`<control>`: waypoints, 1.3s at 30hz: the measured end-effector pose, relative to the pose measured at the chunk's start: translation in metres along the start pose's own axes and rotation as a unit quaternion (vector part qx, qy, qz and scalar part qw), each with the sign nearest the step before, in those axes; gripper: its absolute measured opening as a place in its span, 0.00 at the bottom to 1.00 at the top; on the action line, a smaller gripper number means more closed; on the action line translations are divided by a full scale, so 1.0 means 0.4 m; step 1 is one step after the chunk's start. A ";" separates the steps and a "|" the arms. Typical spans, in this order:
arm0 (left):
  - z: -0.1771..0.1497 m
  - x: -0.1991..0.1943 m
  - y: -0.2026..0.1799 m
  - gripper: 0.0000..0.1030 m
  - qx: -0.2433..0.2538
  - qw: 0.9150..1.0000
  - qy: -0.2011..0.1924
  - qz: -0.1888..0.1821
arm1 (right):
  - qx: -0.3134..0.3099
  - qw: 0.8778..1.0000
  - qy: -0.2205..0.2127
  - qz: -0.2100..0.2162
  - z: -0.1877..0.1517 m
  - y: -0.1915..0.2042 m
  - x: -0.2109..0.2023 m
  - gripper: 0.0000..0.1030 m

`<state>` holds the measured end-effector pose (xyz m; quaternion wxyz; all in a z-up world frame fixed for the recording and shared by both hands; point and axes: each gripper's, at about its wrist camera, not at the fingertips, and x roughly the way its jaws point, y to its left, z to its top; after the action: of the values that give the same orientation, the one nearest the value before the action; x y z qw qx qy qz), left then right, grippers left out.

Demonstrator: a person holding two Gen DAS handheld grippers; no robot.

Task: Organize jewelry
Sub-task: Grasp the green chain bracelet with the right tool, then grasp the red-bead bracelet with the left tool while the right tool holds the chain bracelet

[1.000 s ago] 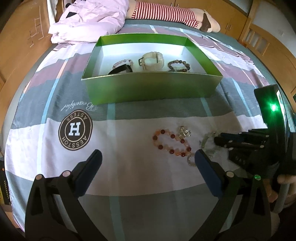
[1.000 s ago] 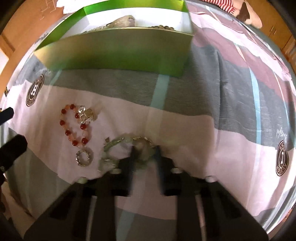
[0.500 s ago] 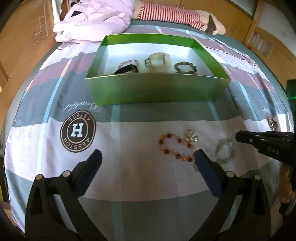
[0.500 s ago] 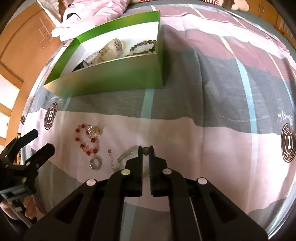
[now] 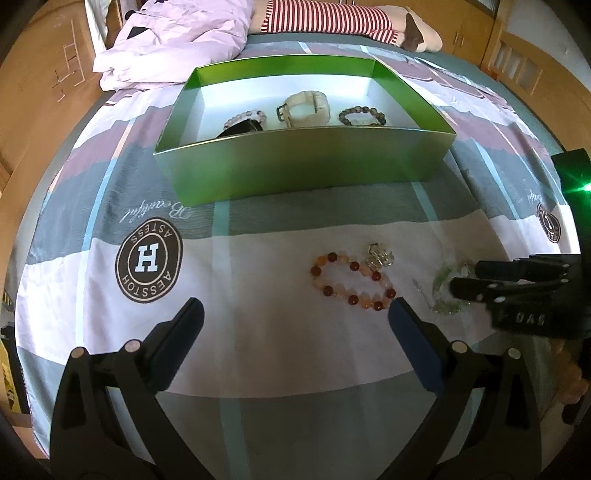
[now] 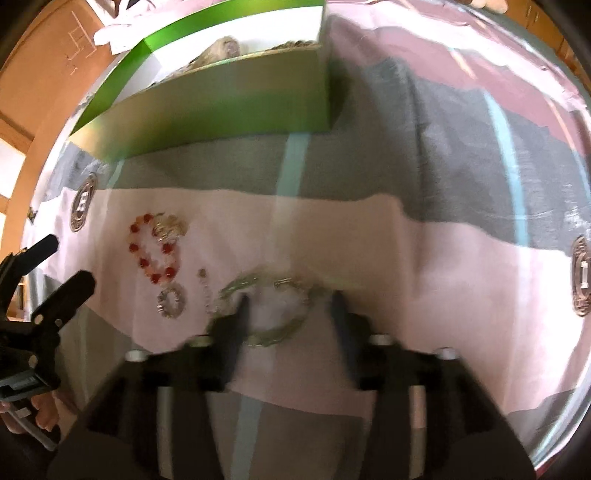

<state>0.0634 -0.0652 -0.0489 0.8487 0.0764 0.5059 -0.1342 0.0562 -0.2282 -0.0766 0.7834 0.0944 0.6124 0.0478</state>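
A pale green bead bracelet [image 6: 282, 334] [image 5: 441, 280] lies on the white band of the bedspread. My right gripper [image 6: 290, 306] [image 5: 467, 277] is low over it. Its jaws are opening, with the bracelet between and under the blurred fingertips; the pads do not press on it. To its left lie a red and orange bead bracelet [image 5: 351, 282] [image 6: 153, 254], a silver clasp piece [image 5: 380, 256], a small sparkly ring [image 6: 170, 302] and a thin chain [image 6: 205, 291]. My left gripper [image 5: 295, 314] [image 6: 62, 264] hangs open above the cloth, holding nothing.
A green box [image 5: 303, 170] [image 6: 229, 107] stands farther back on the bed, holding a white strap piece [image 5: 306, 109], a dark bead bracelet [image 5: 362, 115], a pale bead bracelet [image 5: 245, 117] and a black watch [image 5: 240, 127]. A folded quilt [image 5: 177, 40] and a striped cushion [image 5: 325, 16] lie behind it.
My right gripper was shut at the green bracelet; its jaws now stand spread apart over it. The left gripper has stayed open in about the same place.
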 end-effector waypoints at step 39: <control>0.033 0.086 0.081 0.92 -0.115 0.988 0.049 -0.087 | -0.013 0.994 -0.096 -0.057 -0.030 0.014 -0.109 0.08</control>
<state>0.0998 -0.0428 -0.0731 0.8111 -0.0593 0.5635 -0.1451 0.0342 -0.2302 -0.0367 0.8410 0.0534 0.5384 0.0018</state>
